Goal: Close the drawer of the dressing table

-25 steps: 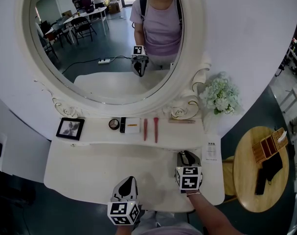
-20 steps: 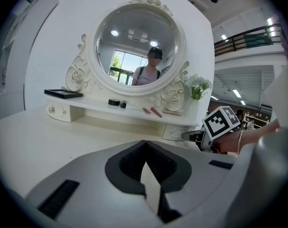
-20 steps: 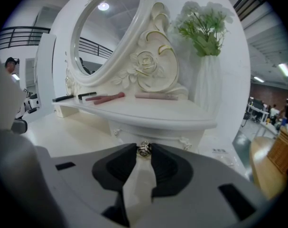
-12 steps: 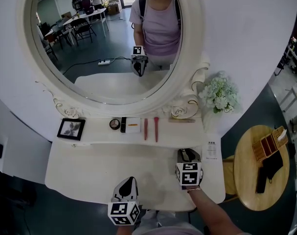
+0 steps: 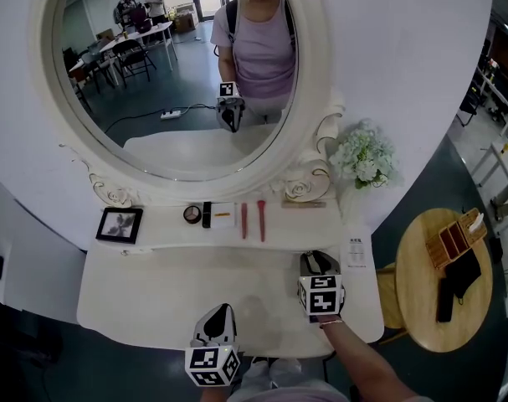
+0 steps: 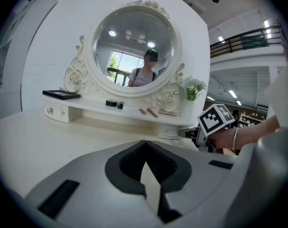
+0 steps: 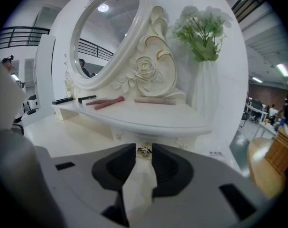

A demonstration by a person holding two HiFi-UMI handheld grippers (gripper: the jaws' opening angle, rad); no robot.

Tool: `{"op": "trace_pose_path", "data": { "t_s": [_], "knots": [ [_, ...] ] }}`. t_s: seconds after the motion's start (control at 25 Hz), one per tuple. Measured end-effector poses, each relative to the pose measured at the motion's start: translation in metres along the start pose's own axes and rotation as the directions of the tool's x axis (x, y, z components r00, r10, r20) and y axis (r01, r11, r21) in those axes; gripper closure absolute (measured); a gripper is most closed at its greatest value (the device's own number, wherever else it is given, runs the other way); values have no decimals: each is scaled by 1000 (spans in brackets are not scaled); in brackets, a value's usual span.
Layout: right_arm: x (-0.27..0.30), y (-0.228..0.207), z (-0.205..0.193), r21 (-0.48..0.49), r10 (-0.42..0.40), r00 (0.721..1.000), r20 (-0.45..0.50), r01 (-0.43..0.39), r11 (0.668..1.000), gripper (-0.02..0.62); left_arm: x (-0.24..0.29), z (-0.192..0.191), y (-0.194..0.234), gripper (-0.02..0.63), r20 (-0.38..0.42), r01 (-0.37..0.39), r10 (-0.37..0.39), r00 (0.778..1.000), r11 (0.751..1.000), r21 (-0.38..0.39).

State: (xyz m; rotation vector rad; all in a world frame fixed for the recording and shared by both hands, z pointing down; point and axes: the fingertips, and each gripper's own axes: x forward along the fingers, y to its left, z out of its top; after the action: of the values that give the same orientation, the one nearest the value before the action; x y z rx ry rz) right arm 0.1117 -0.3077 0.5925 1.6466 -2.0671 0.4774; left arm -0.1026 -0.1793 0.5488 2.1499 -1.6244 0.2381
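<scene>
A white dressing table fills the head view, with a big round mirror [image 5: 178, 74] in a carved frame. Below it lies the pale worktop [image 5: 153, 296], bare except for the two tools resting over it.

Along the back runs a narrow shelf [image 5: 279, 234] with a few small cosmetics. A vase of pale flowers [image 5: 362, 156] stands at its right end.

The left tool [image 5: 223, 310] hangs low over the near edge of the worktop, well apart from the shelf. Its jaws meet at the tips and hold nothing.

The right tool [image 5: 319, 260] points at the space under the right end of the shelf. The drawer [image 7: 165, 137] is there – a small white front with carved trim, looking flush with its surround, so probably pushed home or nearly so.

Its little brass-coloured knob [image 7: 144, 150] sits between the right tool's tips. Those jaws stand narrowly apart and have just been opening a little; the pads seem only just clear of the knob.

The drawer is likely light and stiff, sliding straight back on its runners. The knob is hard, small and probably slippery – easy to lose in a pinch. If it needs more travel, a flat push on the front just beside the knob should serve better than gripping, kept square so the drawer does not jam.
</scene>
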Motion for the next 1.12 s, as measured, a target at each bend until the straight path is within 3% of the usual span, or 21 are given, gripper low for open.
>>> {"op": "trace_pose_path", "data": {
  "t_s": [0.24,1.12],
  "knots": [
    [-27,10,5,-4,9,999,36,-9,1000,494,-3,3,-5,604,11,30,-30,999,999,12],
    [-154,18,-7,122,-33,990,136,16,992,580,-9,13,-38,604,22,197,-200,980,976,97]
  ]
}}
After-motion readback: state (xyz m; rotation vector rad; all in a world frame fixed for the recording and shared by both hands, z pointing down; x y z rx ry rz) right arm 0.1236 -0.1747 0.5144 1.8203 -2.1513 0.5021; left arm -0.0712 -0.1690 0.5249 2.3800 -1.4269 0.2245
